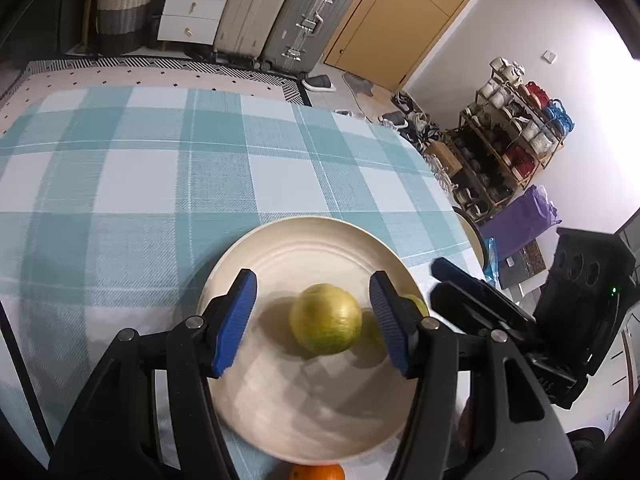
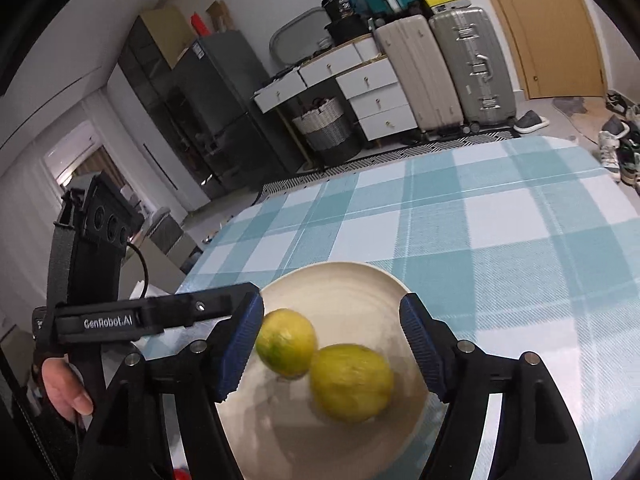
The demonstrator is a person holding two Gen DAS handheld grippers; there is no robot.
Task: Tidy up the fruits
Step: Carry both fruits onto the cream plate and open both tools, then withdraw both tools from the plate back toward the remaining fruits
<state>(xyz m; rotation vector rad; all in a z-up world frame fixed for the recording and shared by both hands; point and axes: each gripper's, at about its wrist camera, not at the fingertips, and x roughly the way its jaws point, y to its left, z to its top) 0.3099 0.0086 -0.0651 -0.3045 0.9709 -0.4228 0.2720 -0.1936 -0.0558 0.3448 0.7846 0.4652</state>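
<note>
A cream plate (image 1: 280, 412) lies on the blue checked tablecloth (image 1: 132, 184) and holds two yellow-green round fruits. In the left wrist view one fruit (image 1: 326, 318) rests between the fingers of my left gripper (image 1: 313, 277), which is open, with a gap on both sides. The other fruit (image 1: 417, 303) peeks out behind the right finger. In the right wrist view both fruits sit on the plate (image 2: 344, 280), touching each other. My right gripper (image 2: 332, 300) stands open around the nearer, blurred fruit (image 2: 352, 382). The farther fruit (image 2: 286, 342) lies close to its left finger.
An orange (image 1: 316, 473) lies at the plate's near edge, and something red (image 2: 182, 474) shows at the bottom. A hand (image 2: 64, 390) holds the left gripper's handle. The table ends just right of the plate, beside another dish (image 1: 472, 236). Suitcases (image 1: 308, 20) and a shoe rack (image 1: 504, 148) stand beyond.
</note>
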